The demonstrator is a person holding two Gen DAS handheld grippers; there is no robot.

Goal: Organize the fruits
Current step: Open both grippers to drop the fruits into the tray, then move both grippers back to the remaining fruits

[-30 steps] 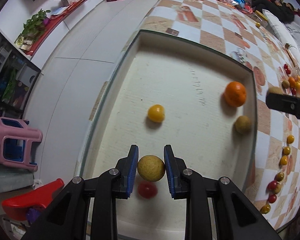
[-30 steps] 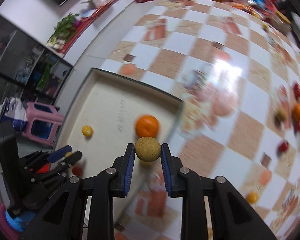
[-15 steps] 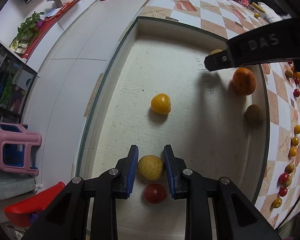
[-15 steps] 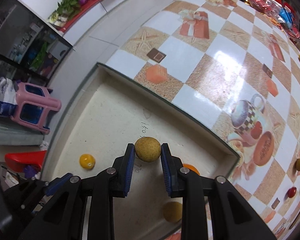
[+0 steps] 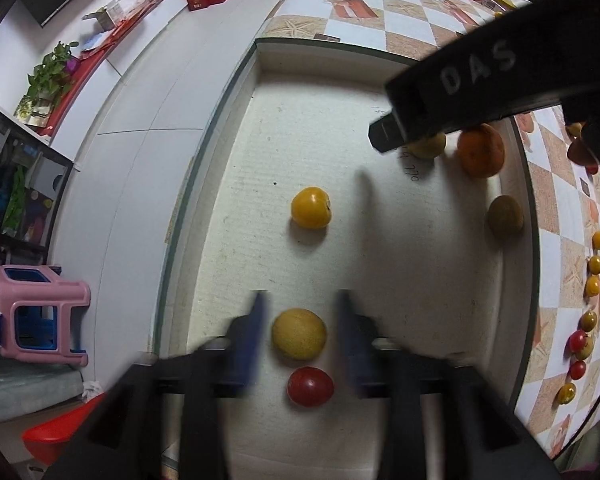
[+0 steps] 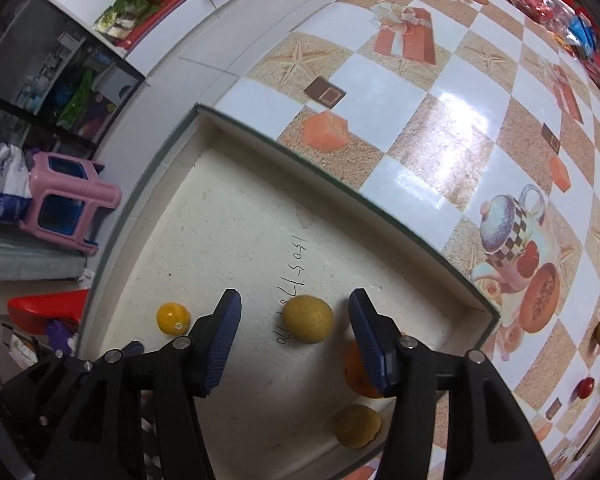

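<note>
releasing is the step in hand on both sides: the left gripper (image 5: 300, 334) points steeply down into the shallow white tray (image 5: 236, 184), and its jaws are opening, blurred, with clear gaps on either side of a tan round fruit (image 5: 299, 333) that sits on the tray floor between them. a red cherry tomato (image 5: 310, 386) lies just beside that fruit on the near side, which suggests that fruits are being set down in a line or group here. a yellow tomato-like fruit (image 5: 311, 207) rests farther up the tray, well apart from both. the right gripper (image 6: 296, 334) also points down into the tray near its far corner; its jaws are opening, and the blue pads (image 6: 224, 336) stand clear of a second tan round fruit (image 6: 308, 319) resting on the floor beside handwritten digits. an orange (image 6: 356, 376) and another tan fruit (image 6: 357, 426) lie near the tray wall just behind the right finger, so like fruits appear to be gathered at this end. cherry tomatoes (image 5: 594, 276) remain in a row on the checked tablecloth (image 6: 412, 128) outside the tray, so the task is judged to be partly done. the round fruits may roll once freed; a straight upward withdrawal avoids nudging them.
</note>
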